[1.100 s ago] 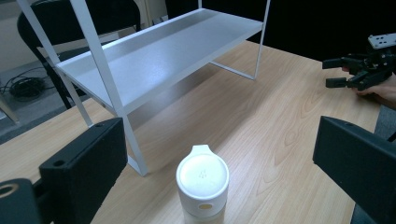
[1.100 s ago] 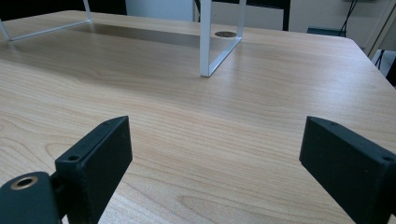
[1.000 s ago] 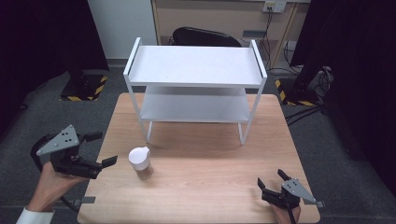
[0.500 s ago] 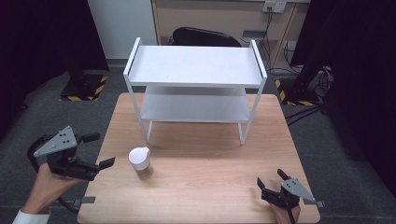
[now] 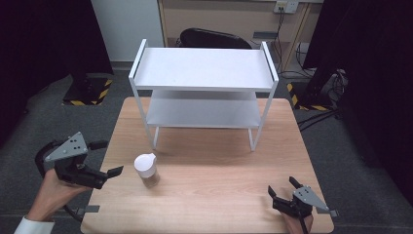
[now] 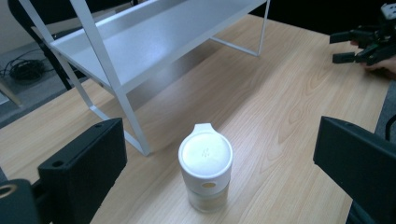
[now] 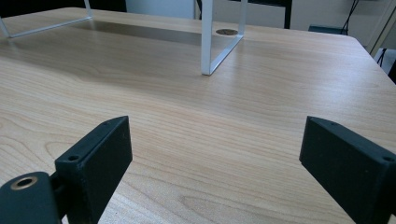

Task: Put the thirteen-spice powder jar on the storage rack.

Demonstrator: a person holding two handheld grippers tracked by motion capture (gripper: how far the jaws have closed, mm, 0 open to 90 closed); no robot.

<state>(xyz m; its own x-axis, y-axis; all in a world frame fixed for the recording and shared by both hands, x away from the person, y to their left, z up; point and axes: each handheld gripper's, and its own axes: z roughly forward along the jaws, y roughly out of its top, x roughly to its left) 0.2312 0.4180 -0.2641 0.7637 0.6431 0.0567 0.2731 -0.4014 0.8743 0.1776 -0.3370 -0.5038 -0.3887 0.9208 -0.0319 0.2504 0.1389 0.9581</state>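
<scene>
White lidded cup upright on wooden table, left of centre, just in front of white two-tier shelf, near its front left leg. Left gripper at table's left edge, jaws spread wide and empty, aimed at cup, not touching. Right gripper at near right corner, low over bare wood, jaws wide apart, holding nothing.

A white lidded cup stands on the light wood-grain table by a white shelf rack.
</scene>
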